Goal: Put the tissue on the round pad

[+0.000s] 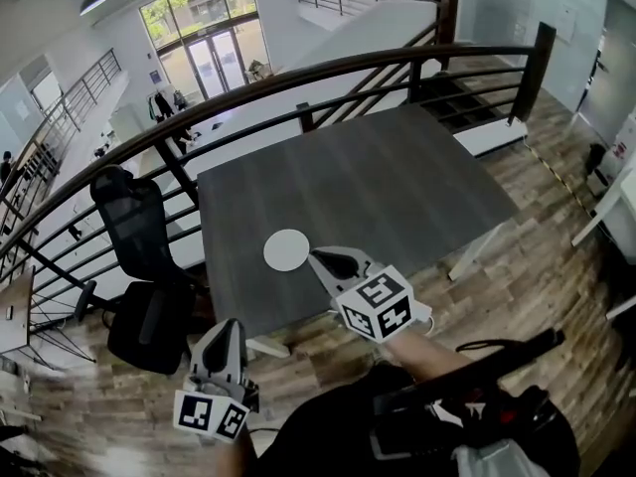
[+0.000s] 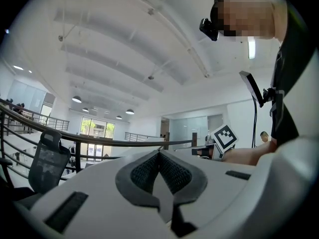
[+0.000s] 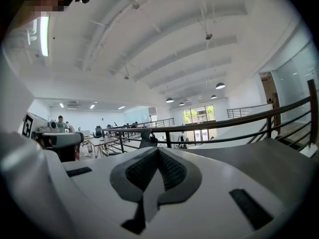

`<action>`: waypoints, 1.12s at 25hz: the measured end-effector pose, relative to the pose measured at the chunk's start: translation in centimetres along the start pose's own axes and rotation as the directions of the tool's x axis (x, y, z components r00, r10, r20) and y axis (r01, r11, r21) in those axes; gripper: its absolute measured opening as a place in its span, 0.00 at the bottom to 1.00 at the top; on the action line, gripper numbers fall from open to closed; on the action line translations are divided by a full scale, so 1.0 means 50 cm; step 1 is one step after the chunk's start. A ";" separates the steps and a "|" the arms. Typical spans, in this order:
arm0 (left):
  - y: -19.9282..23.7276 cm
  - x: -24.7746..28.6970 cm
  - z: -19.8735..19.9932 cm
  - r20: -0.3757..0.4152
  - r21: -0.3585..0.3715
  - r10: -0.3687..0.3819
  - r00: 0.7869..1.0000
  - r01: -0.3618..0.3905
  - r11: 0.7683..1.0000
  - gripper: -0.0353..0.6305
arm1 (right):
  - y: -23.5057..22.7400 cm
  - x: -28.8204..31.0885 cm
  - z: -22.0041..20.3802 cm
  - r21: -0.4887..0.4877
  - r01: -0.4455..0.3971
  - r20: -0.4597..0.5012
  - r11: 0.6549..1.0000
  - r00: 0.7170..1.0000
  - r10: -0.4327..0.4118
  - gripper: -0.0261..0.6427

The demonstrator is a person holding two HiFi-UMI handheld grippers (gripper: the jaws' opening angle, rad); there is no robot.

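Note:
A round white pad [image 1: 286, 249] lies on the dark grey table [image 1: 397, 187], near its front edge. No tissue shows in any view. My right gripper [image 1: 318, 257] is held over the table's front edge, its tips just right of the pad, and its jaws are shut with nothing between them [image 3: 158, 149]. My left gripper [image 1: 230, 326] hangs lower left, off the table and over the wooden floor. It points upward, and its jaws are closed and empty too [image 2: 159, 151]. Both gripper views look up at the ceiling and the railing, not at the table top.
A black office chair [image 1: 139, 229] stands left of the table. A dark metal railing [image 1: 298, 79] runs behind the table, with stairs at the back right. A white desk edge [image 1: 608, 207] sits at the far right on the wooden floor [image 1: 527, 246].

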State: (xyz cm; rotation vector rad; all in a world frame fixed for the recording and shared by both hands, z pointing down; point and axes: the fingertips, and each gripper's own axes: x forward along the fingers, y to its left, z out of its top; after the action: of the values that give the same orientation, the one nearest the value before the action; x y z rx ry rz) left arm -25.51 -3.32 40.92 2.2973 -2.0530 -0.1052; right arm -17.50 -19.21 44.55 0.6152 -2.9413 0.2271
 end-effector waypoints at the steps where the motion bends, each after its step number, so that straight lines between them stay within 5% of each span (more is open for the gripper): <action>1: -0.007 0.008 0.002 0.001 0.002 0.002 1.000 -0.002 1.000 0.06 | -0.005 -0.007 0.004 0.004 -0.006 0.003 1.000 1.000 0.006 0.04; 28: -0.152 0.138 -0.021 -0.050 -0.011 0.013 0.999 -0.014 1.000 0.06 | -0.138 -0.115 0.001 -0.013 -0.058 -0.025 0.998 0.998 0.058 0.04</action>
State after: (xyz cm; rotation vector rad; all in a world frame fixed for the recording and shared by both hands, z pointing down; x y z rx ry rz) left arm -17.15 -9.35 41.19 2.2553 -2.0387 -0.0578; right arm -9.46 -23.22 44.46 0.5218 -2.9370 0.2185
